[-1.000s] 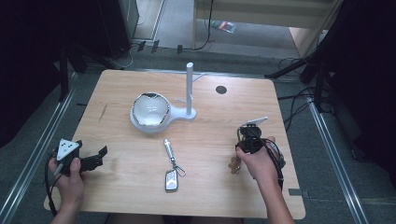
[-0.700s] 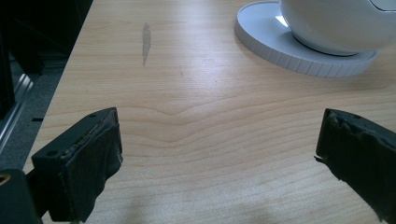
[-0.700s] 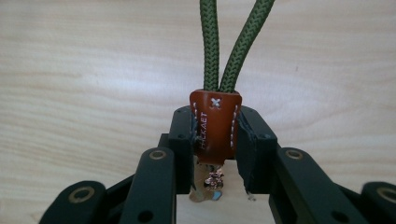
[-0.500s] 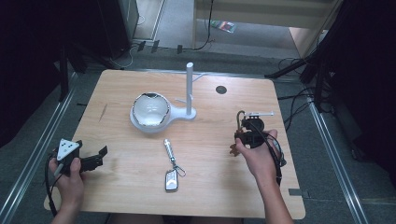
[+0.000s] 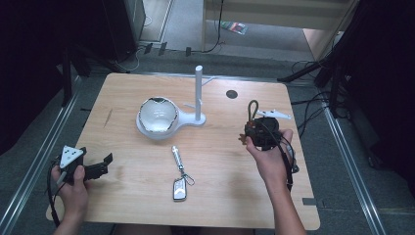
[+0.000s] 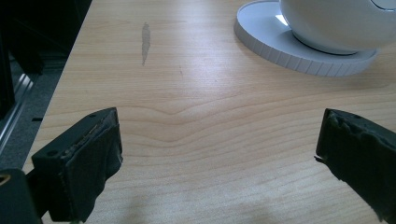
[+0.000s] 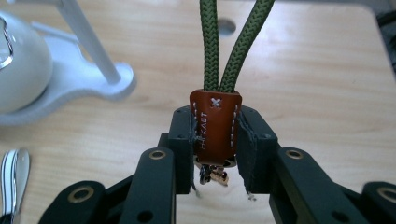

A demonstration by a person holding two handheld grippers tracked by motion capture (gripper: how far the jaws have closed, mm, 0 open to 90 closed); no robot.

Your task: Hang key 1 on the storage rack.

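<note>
Left tool point(image 5: 100, 165) rests low at the desk's point(image 5: 220, 205) near-left corner, jaws wide apart and empty, with the white bowl stand point(image 5: 157, 117) beyond it. At centre lies a spare key fob point(image 5: 179, 188); at right, the right tool point(image 7: 215, 140) is clamped on the brown leather tab point(image 7: 215, 126) of a keychain point(image 5: 253, 117), held above the desk with its green cord loop point(image 7: 231, 44) pointing upward. The keychain is judged light and limp, the cord soft, so the stiffer stitched tab is the surest hold.

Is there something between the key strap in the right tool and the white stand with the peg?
Nothing visible. The right tool holds the strap above bare table, and the stand lies to its left.
</note>
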